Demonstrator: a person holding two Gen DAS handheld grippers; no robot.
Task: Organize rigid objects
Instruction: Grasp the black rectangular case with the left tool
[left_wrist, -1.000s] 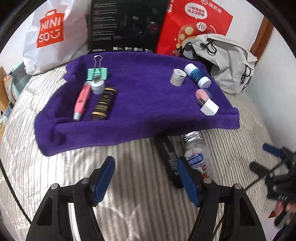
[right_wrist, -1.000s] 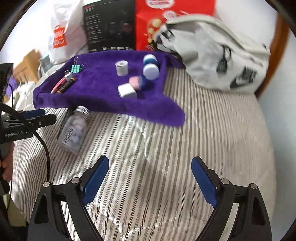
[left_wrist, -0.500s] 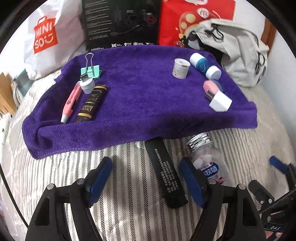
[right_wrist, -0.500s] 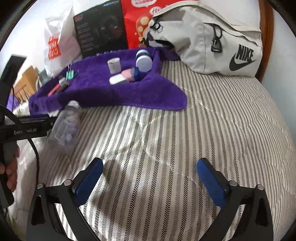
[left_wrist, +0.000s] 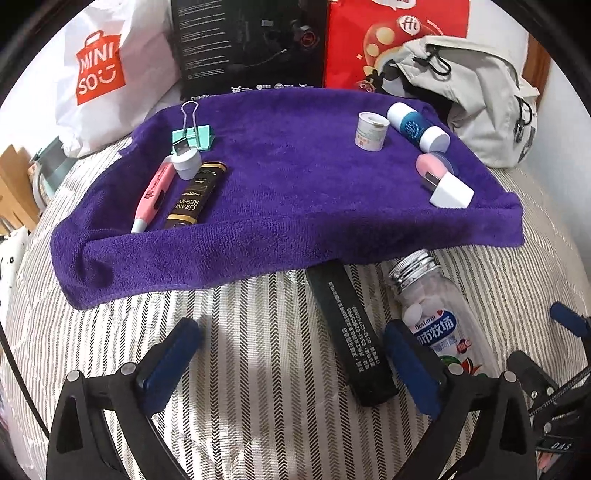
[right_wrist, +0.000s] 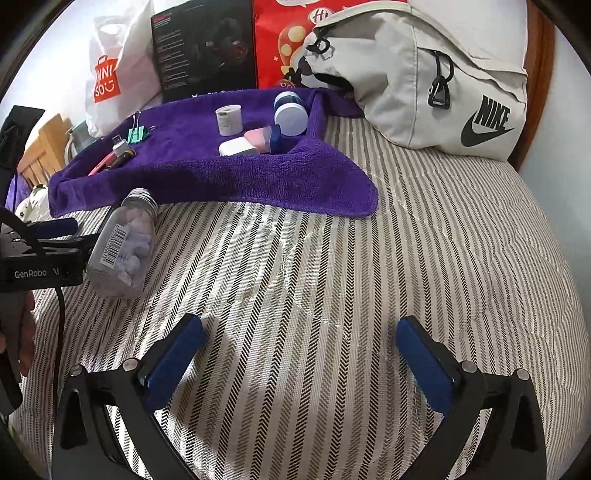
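We see left gripper (left_wrist: 291, 354) and right gripper (right_wrist: 301, 354) both wide apart, empty, over striped bed (right_wrist: 424, 258); black box (left_wrist: 347, 332) and pill bottle (left_wrist: 439, 317) lie beside purple towel (left_wrist: 280, 192).

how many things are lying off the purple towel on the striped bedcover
2: a black box, its far end tucked under the towel's front edge, and a clear tablet bottle lying right of it. More may be hidden beneath the towel.

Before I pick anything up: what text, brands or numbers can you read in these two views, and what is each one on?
"MINI SO": white shopping bag.
"NIKE": grey backpack.
"GRAND RESERVE": dark bar on the purple towel.
"Dosfarm", plus Chinese characters: clear tablet bottle.
"GenRobo": the other gripper's body.
Black stick: print too small to read reliably.
Black box: print too small.
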